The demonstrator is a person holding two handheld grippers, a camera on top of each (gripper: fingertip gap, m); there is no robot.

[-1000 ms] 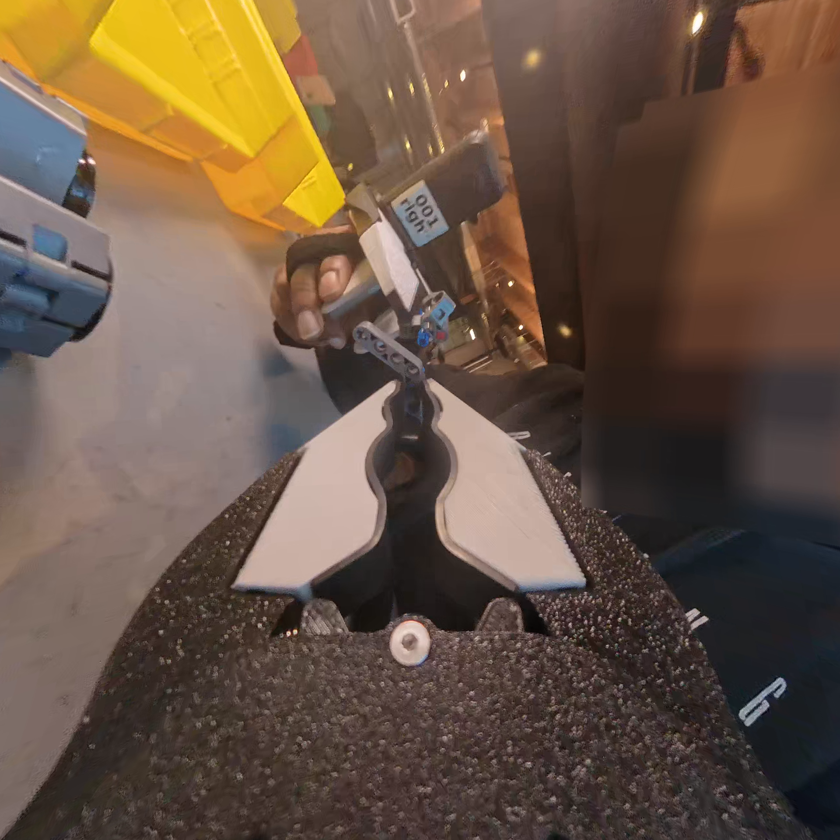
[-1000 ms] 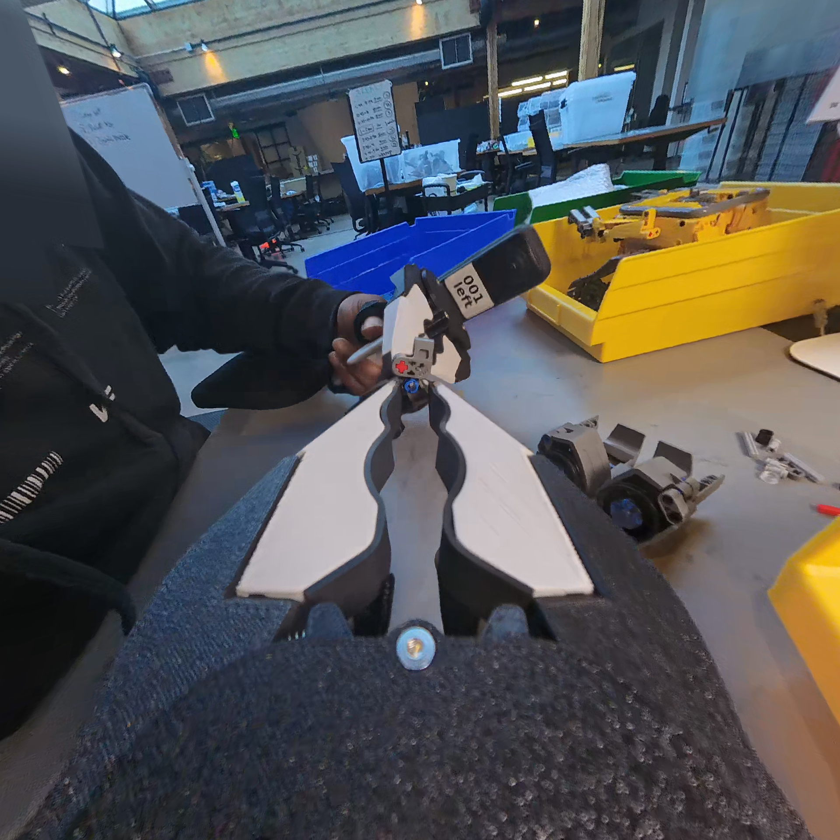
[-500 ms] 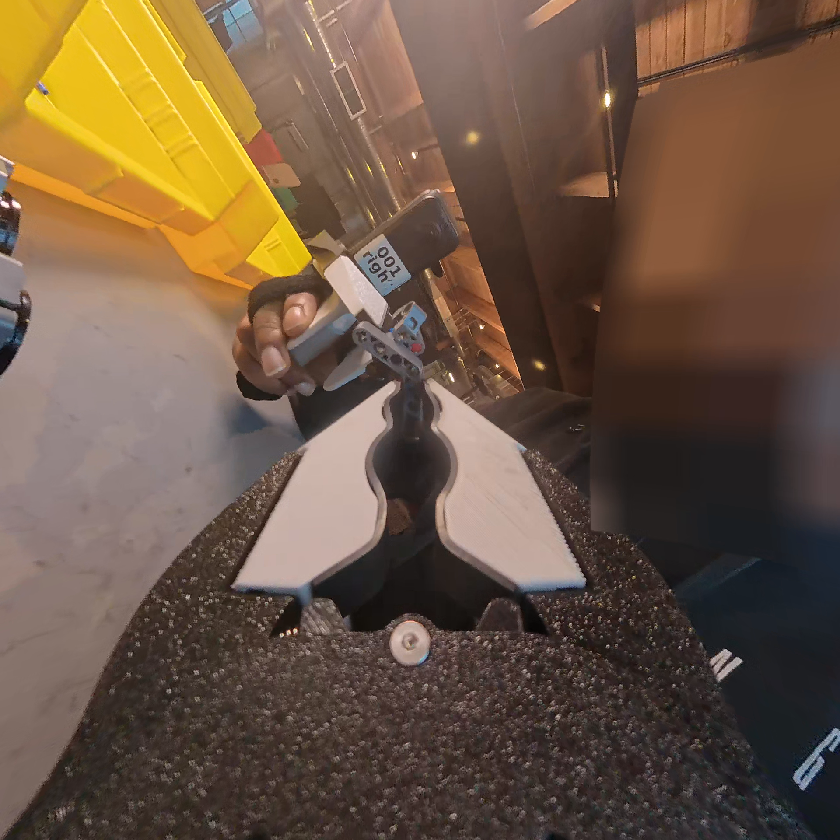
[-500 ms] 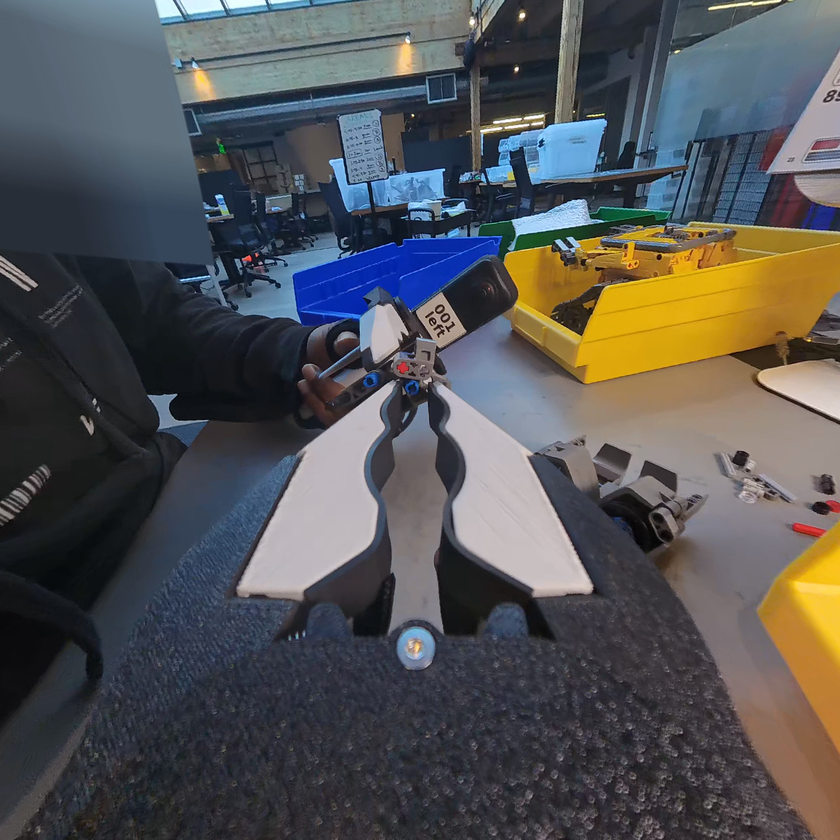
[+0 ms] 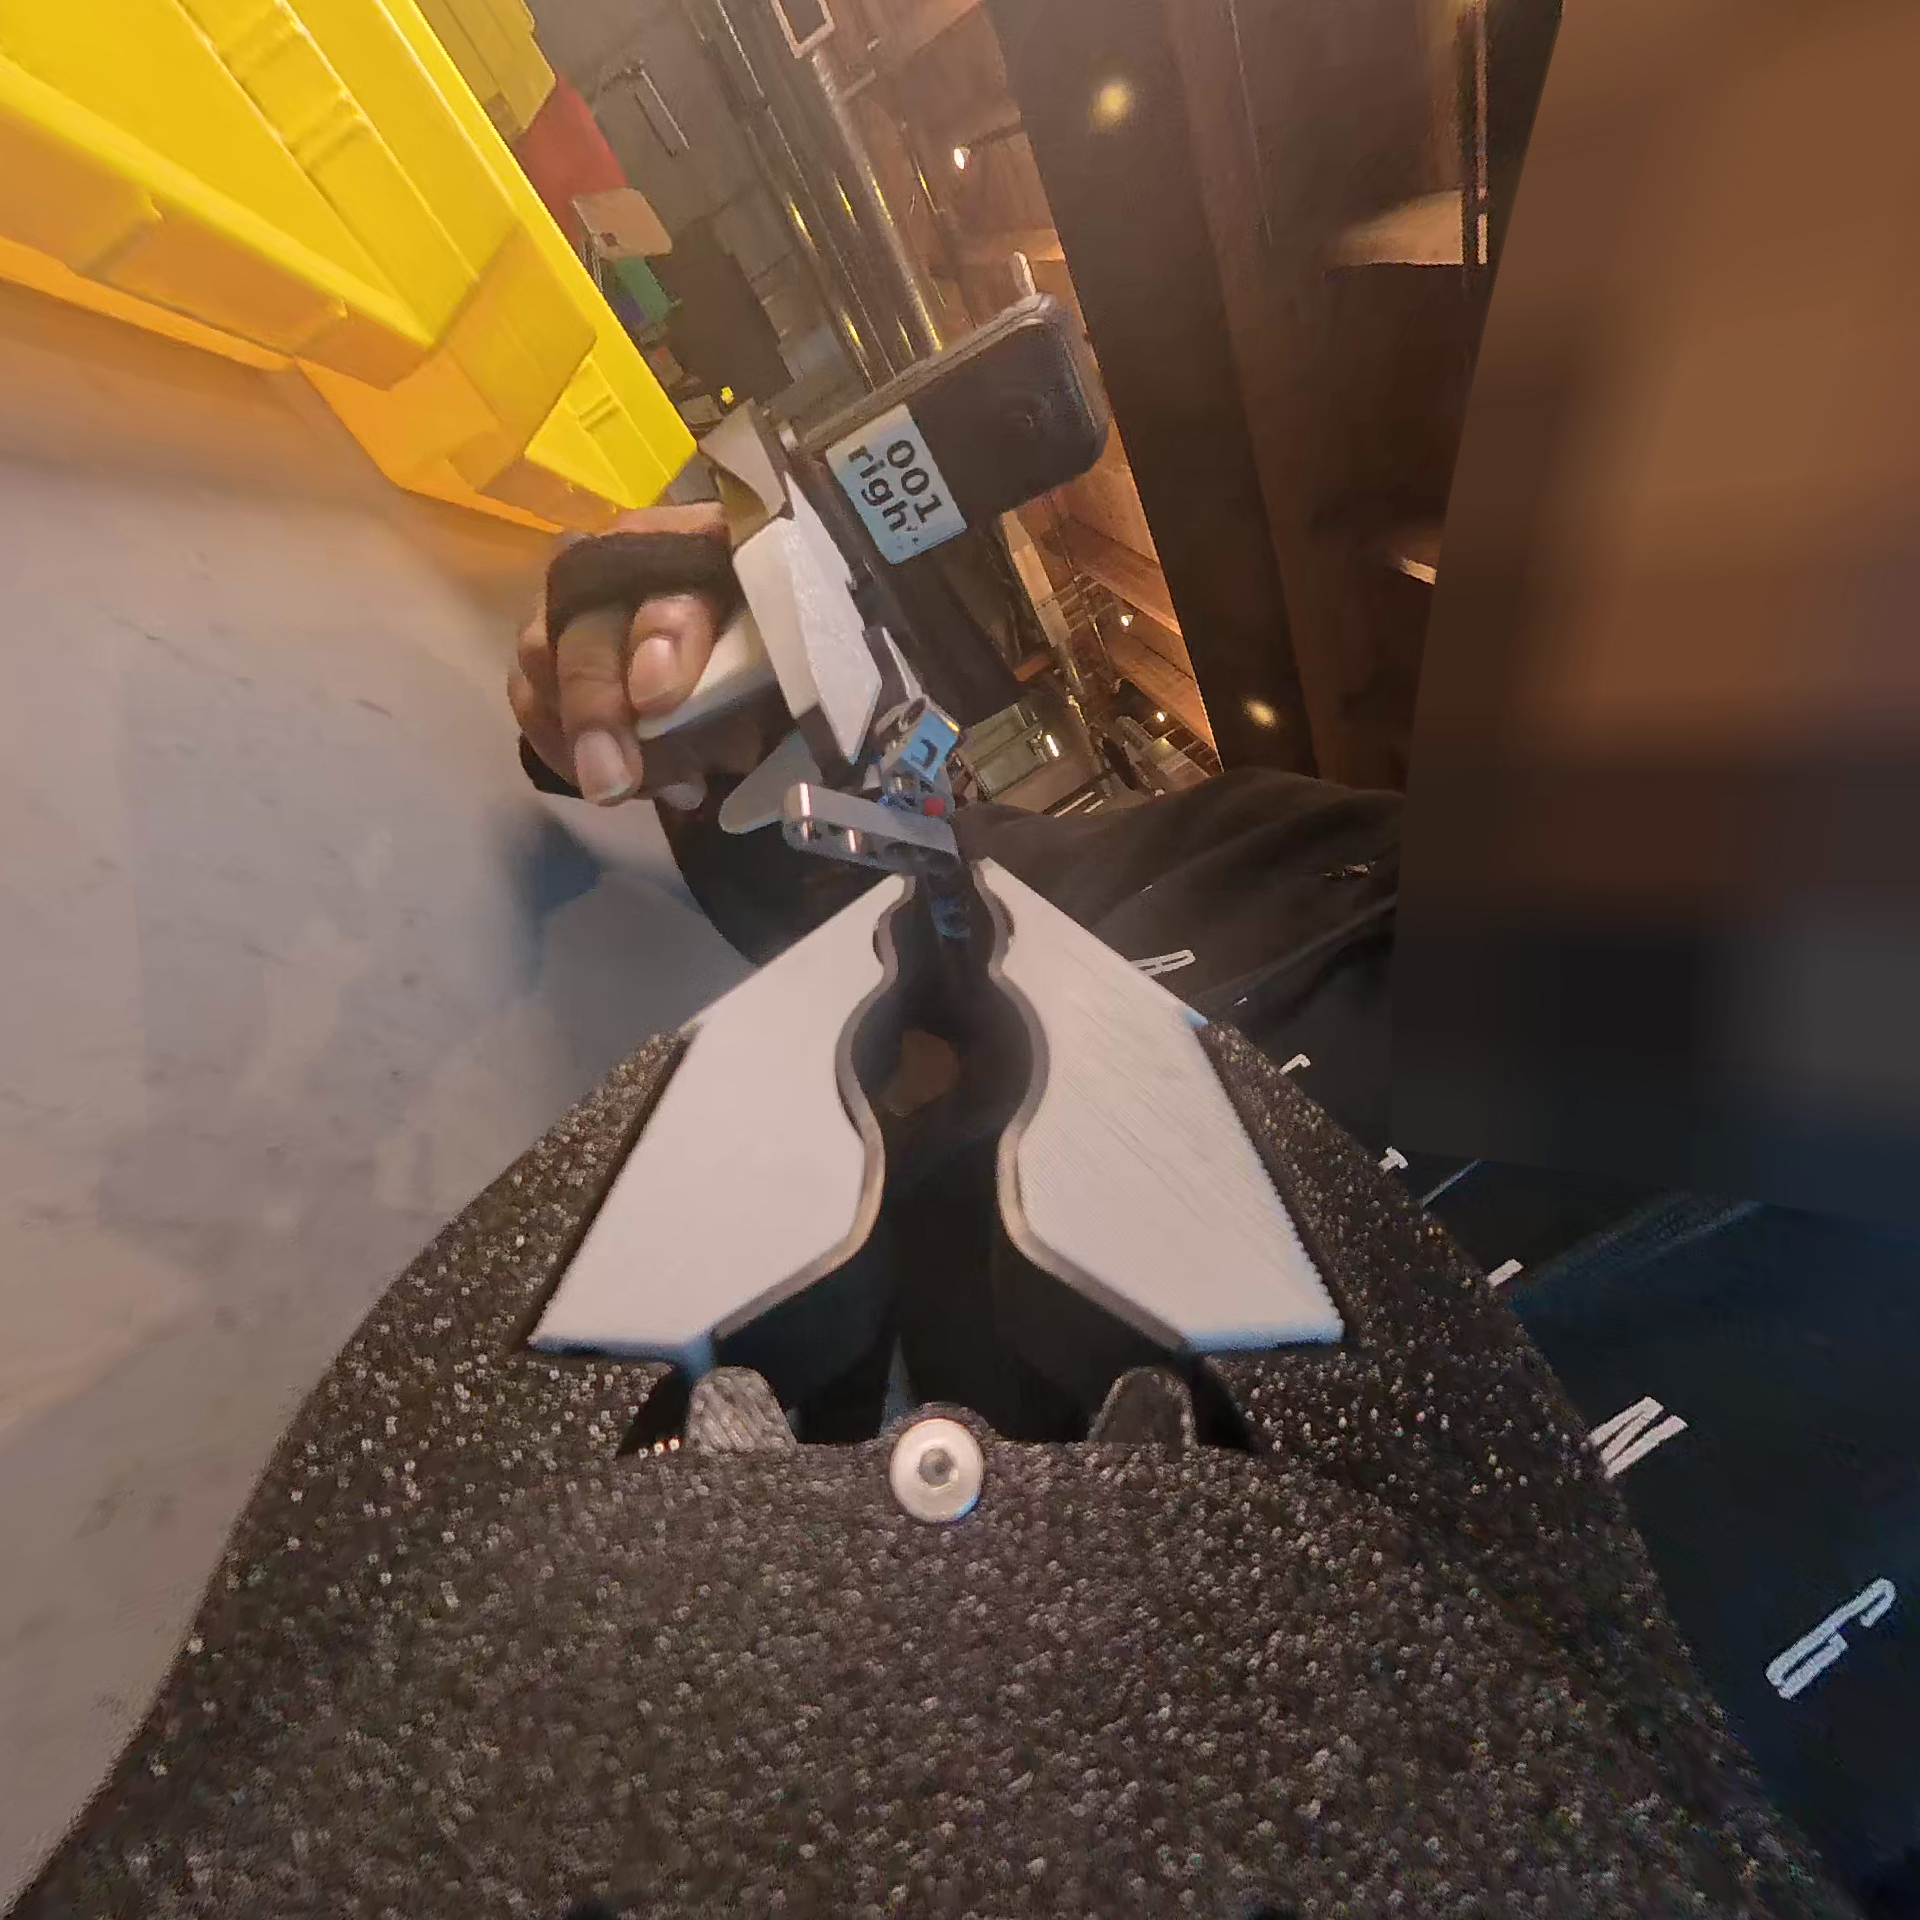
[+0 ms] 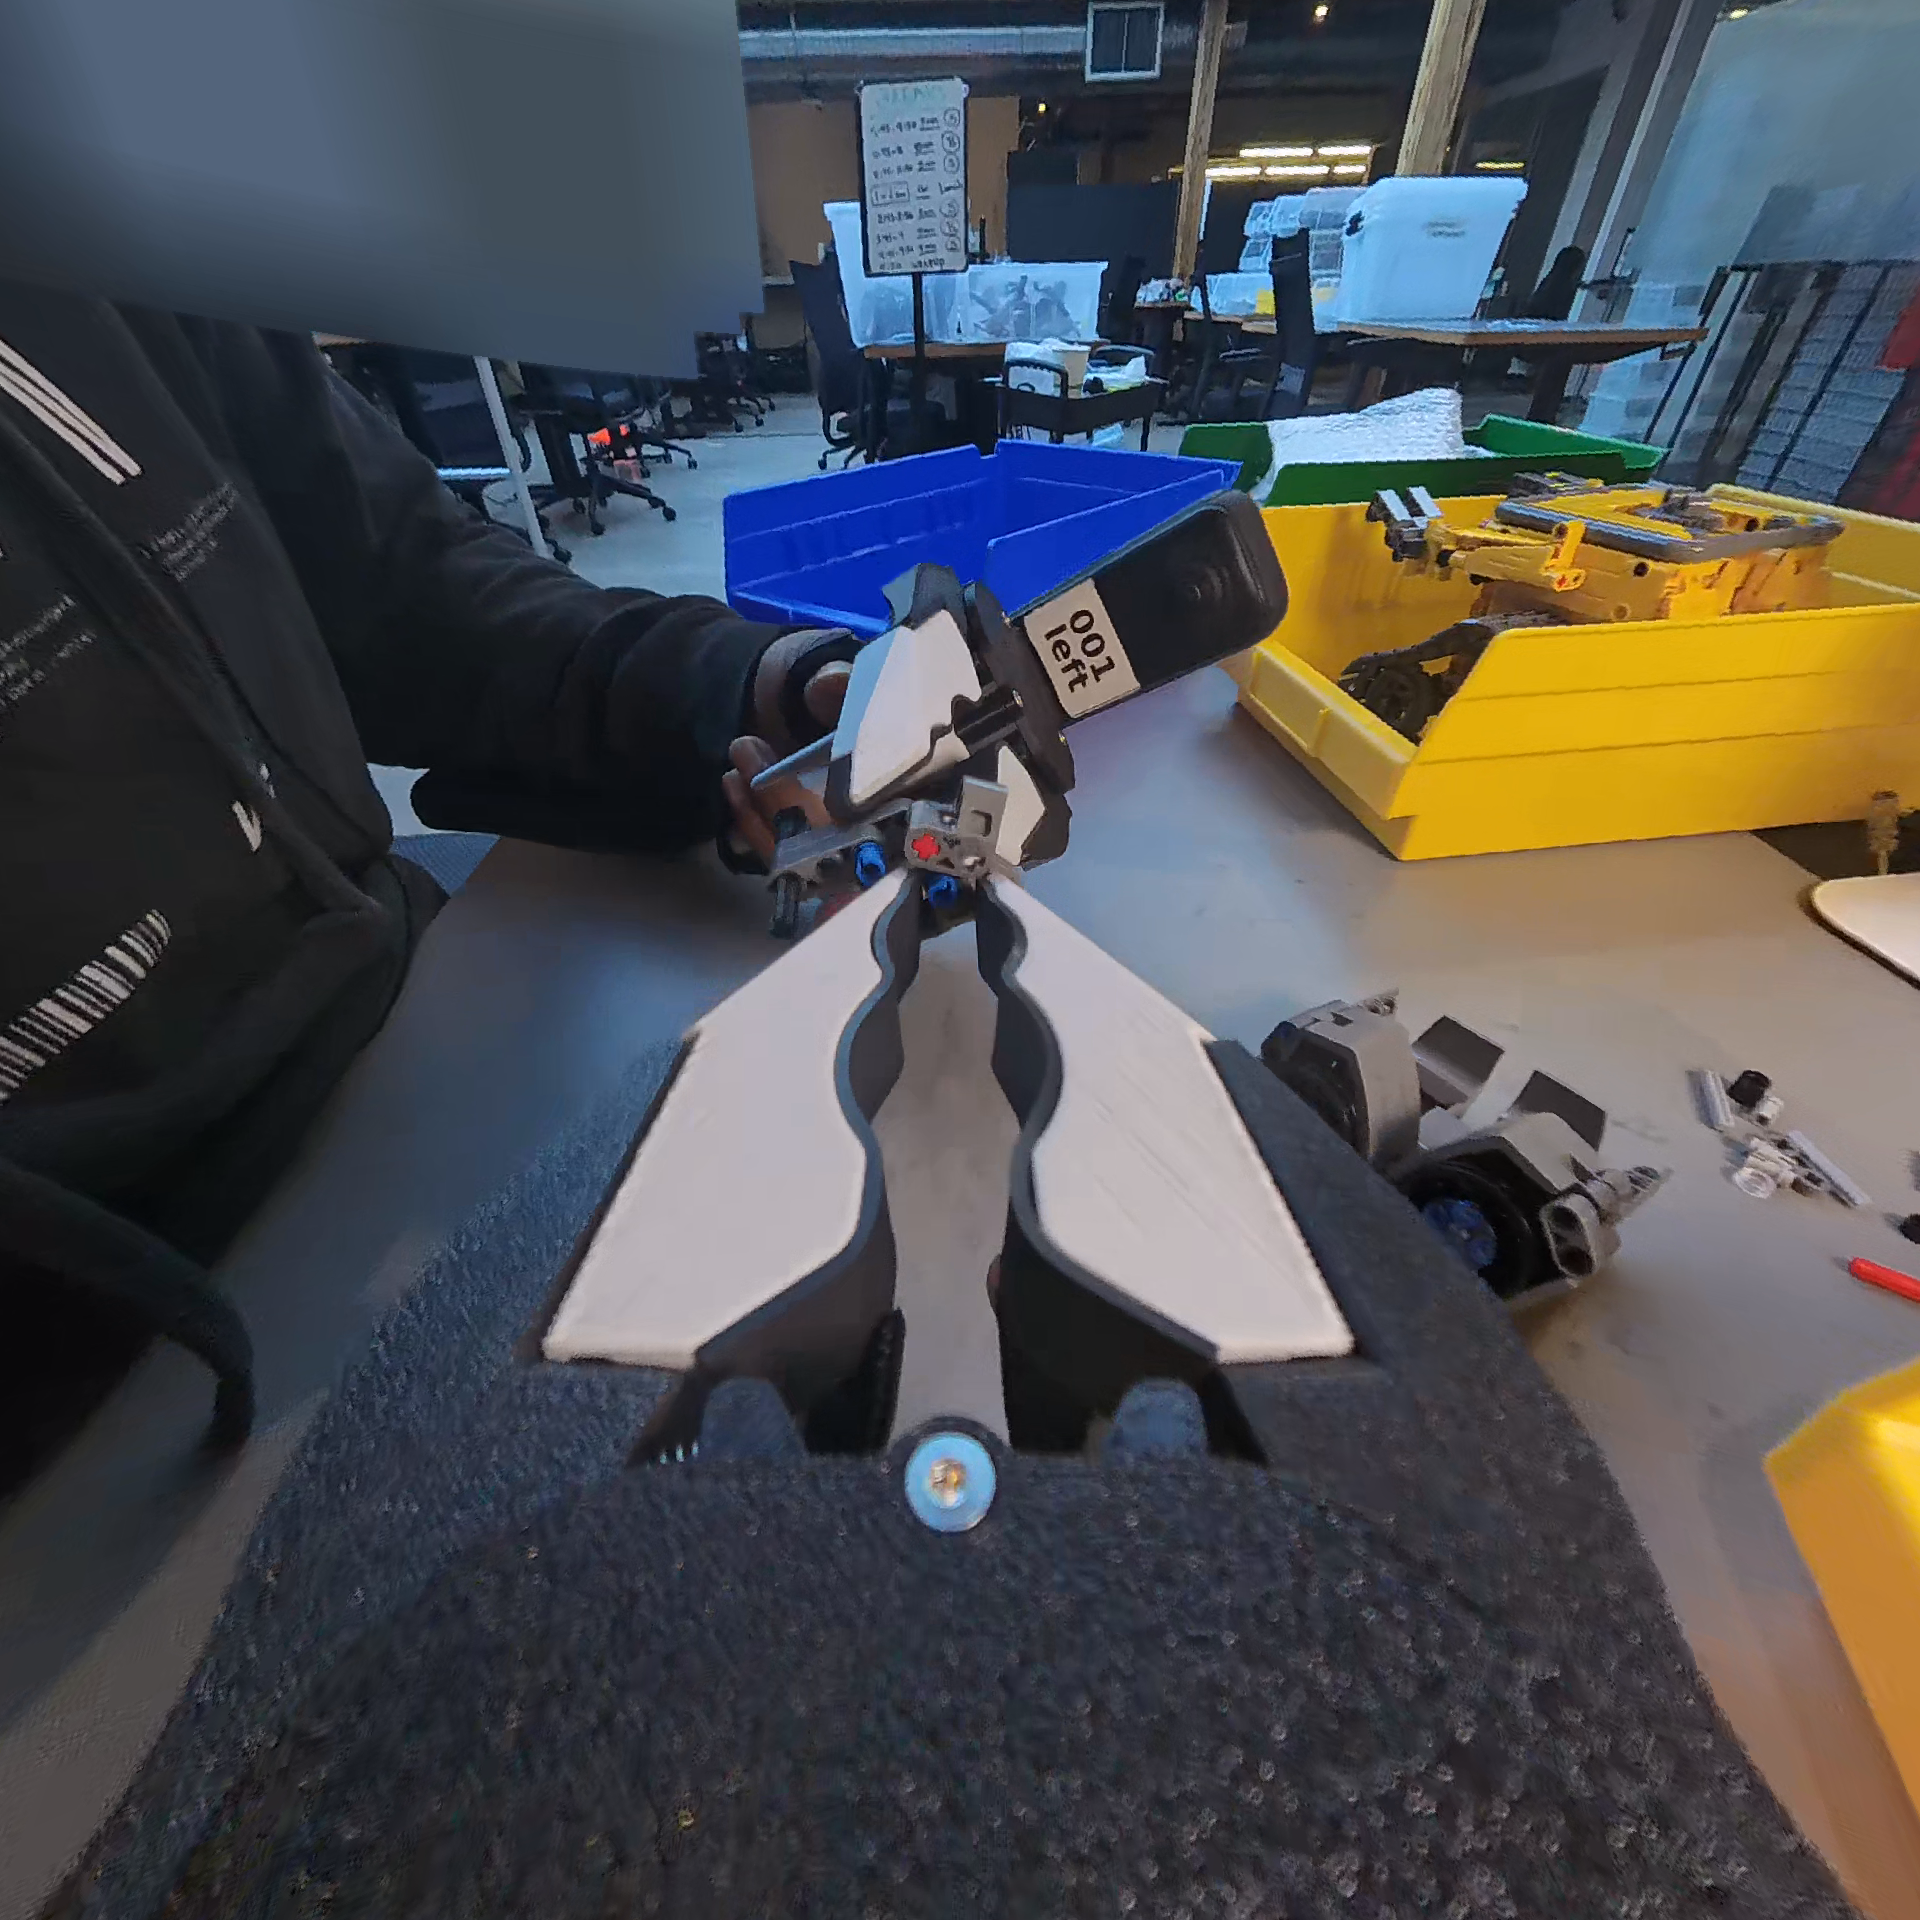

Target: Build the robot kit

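Jaws of both grippers nipped shut on one small grey brick assembly [image 6: 940,847] – held above table [image 6: 1299,935].

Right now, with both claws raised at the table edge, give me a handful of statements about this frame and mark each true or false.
1. Both claws grip the same small grey brick assembly. True: the right claw and the left claw are each closed on it.
2. The assembly rests on the table. False: it is held up in the air.
3. The yellow bin holds a yellow tracked model. True.
4. The blue bin sits in front of the yellow one, nearest the camera. False: it stands farther back, to the left.
5. A grey motor-like assembly lies on the table beside the right claw. True.
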